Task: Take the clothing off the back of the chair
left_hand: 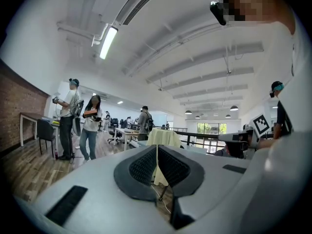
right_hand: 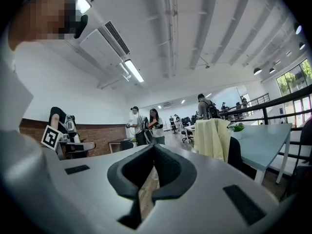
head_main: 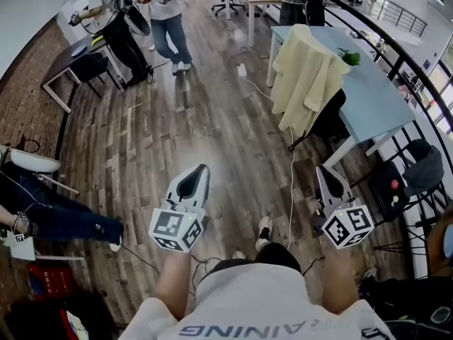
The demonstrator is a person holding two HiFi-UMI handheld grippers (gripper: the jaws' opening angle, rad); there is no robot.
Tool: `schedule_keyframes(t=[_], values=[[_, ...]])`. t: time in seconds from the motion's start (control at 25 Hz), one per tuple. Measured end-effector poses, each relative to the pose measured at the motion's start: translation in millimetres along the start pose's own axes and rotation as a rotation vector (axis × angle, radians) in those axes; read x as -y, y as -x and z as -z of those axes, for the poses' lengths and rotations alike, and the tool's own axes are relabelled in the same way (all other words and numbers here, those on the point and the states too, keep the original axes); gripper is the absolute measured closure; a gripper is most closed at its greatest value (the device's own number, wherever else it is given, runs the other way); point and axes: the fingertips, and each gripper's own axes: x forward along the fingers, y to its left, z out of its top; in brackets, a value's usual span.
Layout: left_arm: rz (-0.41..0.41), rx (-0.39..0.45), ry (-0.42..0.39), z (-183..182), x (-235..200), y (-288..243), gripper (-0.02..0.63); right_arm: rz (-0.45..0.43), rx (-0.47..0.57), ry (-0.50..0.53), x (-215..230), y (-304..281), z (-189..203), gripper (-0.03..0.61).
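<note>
A pale yellow garment hangs over the back of a black chair beside a light blue table, at the upper right of the head view. It shows far off as the garment in the left gripper view and the garment in the right gripper view. My left gripper and right gripper are held level above the floor, well short of the chair. Both are shut with nothing between their jaws, as also seen at the left gripper and right gripper.
Wood plank floor lies between me and the chair, with a cable running across it. A person stands ahead; another person sits at the left. A black railing runs along the right, with dark chairs near it.
</note>
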Motion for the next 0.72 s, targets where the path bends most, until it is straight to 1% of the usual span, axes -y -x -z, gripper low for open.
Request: schedule_keyframes(t=[0.16, 0.36, 0.48, 0.72], values=[[-0.031, -0.011, -0.001, 2, -19, -9, 0.572, -0.039, -0.007, 0.0, 2, -33, 3, 0.557], [-0.075, -0.026, 0.001, 0, -47, -39, 0.572, -0.069, -0.012, -0.001, 17, -79, 0, 0.556], [-0.084, -0.031, -0.003, -4, -59, -69, 0.572, -0.072, -0.018, 0.001, 37, -105, -5, 0.557], [-0.077, -0.034, -0.011, -15, -69, -145, 0.572, -0.054, -0.001, -0.015, 96, -156, -22, 0.557]])
